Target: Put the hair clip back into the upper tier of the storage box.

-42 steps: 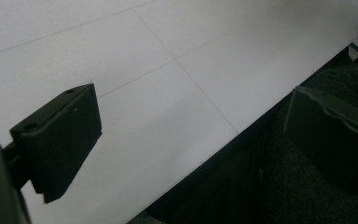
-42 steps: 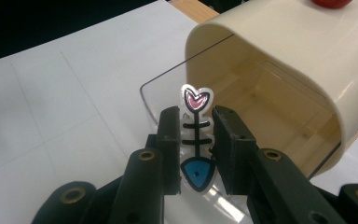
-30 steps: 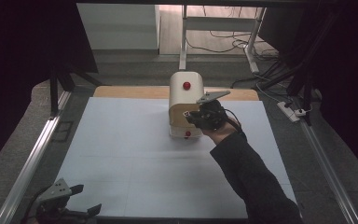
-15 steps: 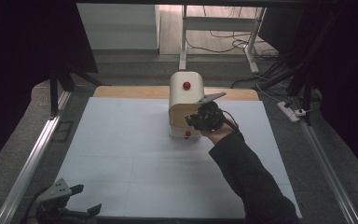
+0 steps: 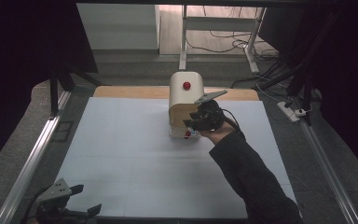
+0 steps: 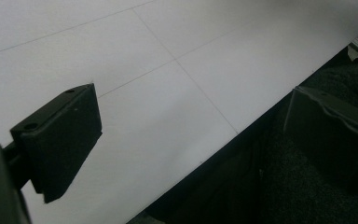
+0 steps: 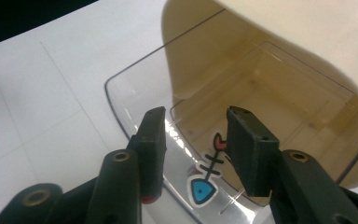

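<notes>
Holding at the cream bin [image 5: 182,100] as before, right gripper [image 5: 200,122] jaws parted, left gripper [image 5: 77,201] unmoved, jaws apart.

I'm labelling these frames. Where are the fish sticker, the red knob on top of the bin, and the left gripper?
fish sticker [image 7: 206,179]: right gripper view, its bones.
red knob [image 5: 186,85]: high view, its centre.
left gripper [image 5: 85,199]: high view, between its open fingertips.

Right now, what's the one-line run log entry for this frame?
right claw: open at bin clear door, fish sticker between jaws | left claw: open, at table near-left edge
</notes>
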The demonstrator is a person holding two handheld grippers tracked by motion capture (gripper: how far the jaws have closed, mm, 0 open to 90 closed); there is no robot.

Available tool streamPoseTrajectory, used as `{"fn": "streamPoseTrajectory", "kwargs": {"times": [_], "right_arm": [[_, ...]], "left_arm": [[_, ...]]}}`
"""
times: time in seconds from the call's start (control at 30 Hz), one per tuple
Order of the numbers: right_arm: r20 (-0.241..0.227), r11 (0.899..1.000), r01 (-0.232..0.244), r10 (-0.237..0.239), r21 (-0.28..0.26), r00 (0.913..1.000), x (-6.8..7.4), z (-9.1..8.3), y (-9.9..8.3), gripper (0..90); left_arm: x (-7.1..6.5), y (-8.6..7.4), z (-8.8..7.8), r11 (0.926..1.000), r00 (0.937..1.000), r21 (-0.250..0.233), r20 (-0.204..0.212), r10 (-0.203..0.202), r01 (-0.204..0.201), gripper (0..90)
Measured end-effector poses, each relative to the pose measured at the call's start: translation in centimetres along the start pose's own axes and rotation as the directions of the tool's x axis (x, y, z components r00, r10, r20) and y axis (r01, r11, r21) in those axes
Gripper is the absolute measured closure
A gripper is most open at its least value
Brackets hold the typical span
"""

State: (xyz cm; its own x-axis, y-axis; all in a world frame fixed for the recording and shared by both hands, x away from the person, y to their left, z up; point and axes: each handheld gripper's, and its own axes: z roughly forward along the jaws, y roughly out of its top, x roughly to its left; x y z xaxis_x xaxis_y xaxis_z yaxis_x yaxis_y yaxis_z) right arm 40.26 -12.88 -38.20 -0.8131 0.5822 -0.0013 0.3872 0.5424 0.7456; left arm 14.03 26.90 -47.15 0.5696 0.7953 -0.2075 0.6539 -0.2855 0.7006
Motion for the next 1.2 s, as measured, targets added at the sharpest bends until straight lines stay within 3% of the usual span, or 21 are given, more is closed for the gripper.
{"fn": "streamPoseTrajectory", "kwargs": {"times": [0.63,0.93,1.2], "right_arm": [[-0.017,1.000,0.008,-0.009,-0.021,0.9998,1.2,-1.7,-0.4,38.7],[-0.029,0.999,-0.010,0.009,-0.040,0.9995,1.6,-2.5,-1.0,28.8],[-0.044,0.999,0.004,-0.006,-0.047,0.9990,2.6,-2.9,-1.5,24.2]], "left_arm": [[0.0,0.0,0.0,1.0000,1.0000,0.002,-0.001,0.001,-0.001,3.9],[0.0,0.0,0.1,1.0000,1.0000,0.003,-0.001,0.001,-0.001,3.9],[0.0,0.0,0.1,1.0000,1.0000,0.003,-0.001,0.001,-0.001,3.9]]}}
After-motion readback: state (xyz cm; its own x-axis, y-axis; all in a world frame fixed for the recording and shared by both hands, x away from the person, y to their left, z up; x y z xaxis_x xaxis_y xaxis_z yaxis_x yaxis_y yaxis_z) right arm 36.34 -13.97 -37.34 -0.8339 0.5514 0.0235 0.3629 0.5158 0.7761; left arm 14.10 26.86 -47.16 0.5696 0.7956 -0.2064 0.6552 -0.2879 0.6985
